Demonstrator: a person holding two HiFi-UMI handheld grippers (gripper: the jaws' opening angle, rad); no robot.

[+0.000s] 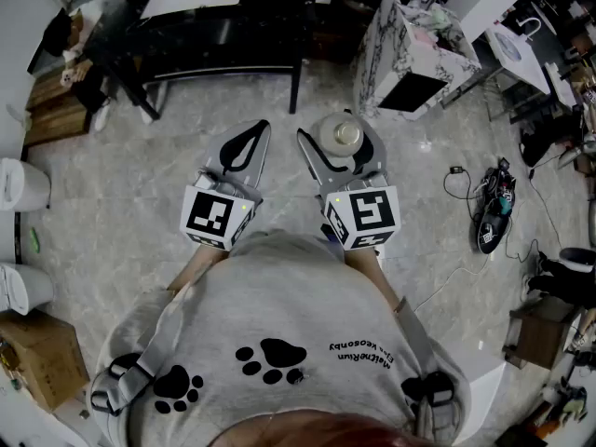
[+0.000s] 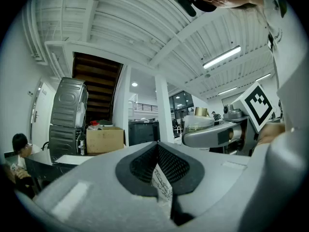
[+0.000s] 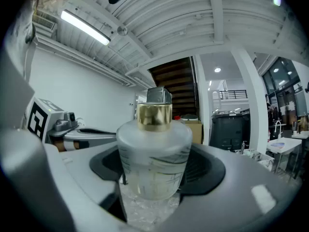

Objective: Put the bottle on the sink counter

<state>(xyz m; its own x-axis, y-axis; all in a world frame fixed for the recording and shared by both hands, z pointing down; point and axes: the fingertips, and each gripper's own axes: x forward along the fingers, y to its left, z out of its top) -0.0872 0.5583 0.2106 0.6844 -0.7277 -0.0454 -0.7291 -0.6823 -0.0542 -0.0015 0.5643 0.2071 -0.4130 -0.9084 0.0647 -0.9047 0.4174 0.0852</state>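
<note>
A frosted glass bottle [image 3: 154, 153] with a gold cap stands upright between the dark pads of my right gripper [image 3: 155, 178], which is shut on its body. In the head view the bottle [image 1: 341, 134] shows from above, held by the right gripper [image 1: 343, 147] at waist height over the floor. My left gripper [image 1: 256, 133] hangs beside it on the left, jaws shut and holding nothing. In the left gripper view its jaws [image 2: 157, 151] meet, and a small printed white slip shows in the slit. The right gripper and the bottle [image 2: 199, 121] appear there at the right.
A marble-patterned unit [image 1: 410, 49] stands ahead to the right and a black table [image 1: 214, 26] ahead to the left. Cables and a device [image 1: 491, 208] lie on the tiled floor at right. White containers [image 1: 19, 184] and a cardboard box [image 1: 42, 357] line the left side.
</note>
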